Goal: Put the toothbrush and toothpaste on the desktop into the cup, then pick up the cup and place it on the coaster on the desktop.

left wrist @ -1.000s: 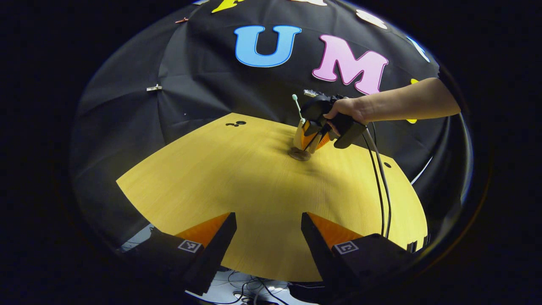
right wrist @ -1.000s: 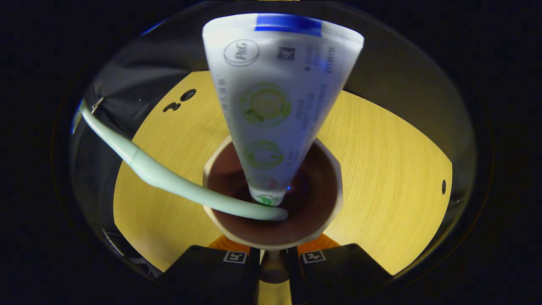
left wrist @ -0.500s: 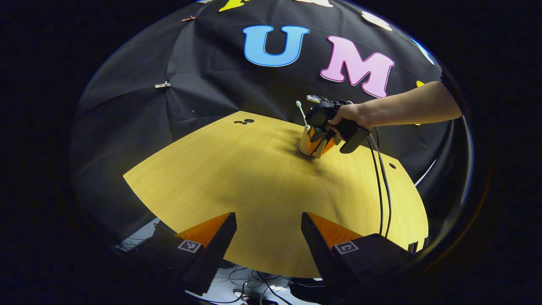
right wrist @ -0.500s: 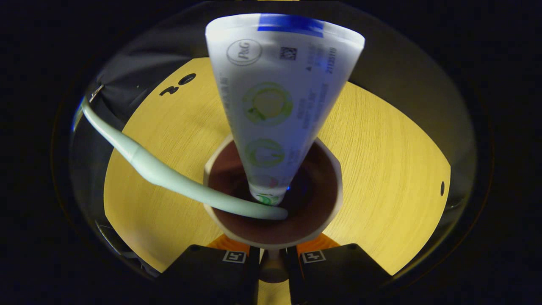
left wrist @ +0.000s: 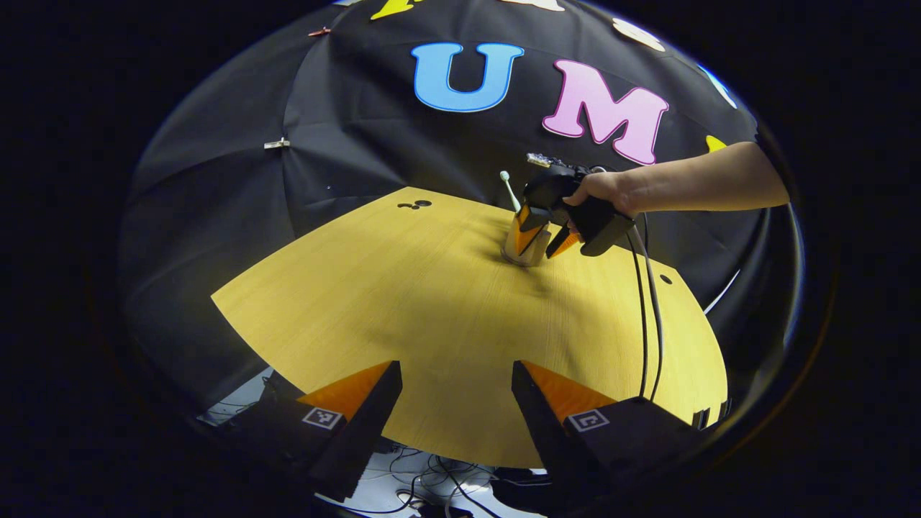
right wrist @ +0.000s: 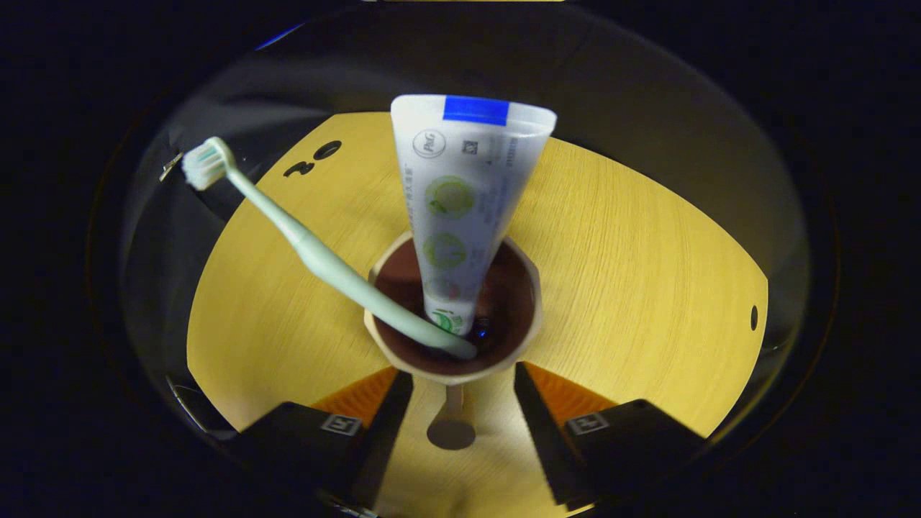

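Taking the cup (right wrist: 452,316) as our anchor and reading the right gripper view from the left: the toothbrush (right wrist: 302,244) leans out over the cup's left rim with its bristle head up and away, its handle end down inside. Next comes the toothpaste (right wrist: 460,208), standing cap-down in the middle of the cup and sticking up well above the rim. Below the cup our right tongs (right wrist: 457,403) are spread, with a finger either side of the cup's near wall and a gap showing, so we'd say they're not pinching it.

In the left gripper view the cup (left wrist: 524,244) sits on the table (left wrist: 403,302) far ahead, with a hand (left wrist: 601,193) and the other tool right beside it. Our left tongs (left wrist: 457,403) hang spread over the near table edge, holding nothing.

Handling guess: the cup looks stiff and light but top-heavy with that tall tube, so we'd grip low on the wall, not the rim.

The right gripper view gives the cup's inside. The left one gives its outside and footing, though we can't make out the coaster under it
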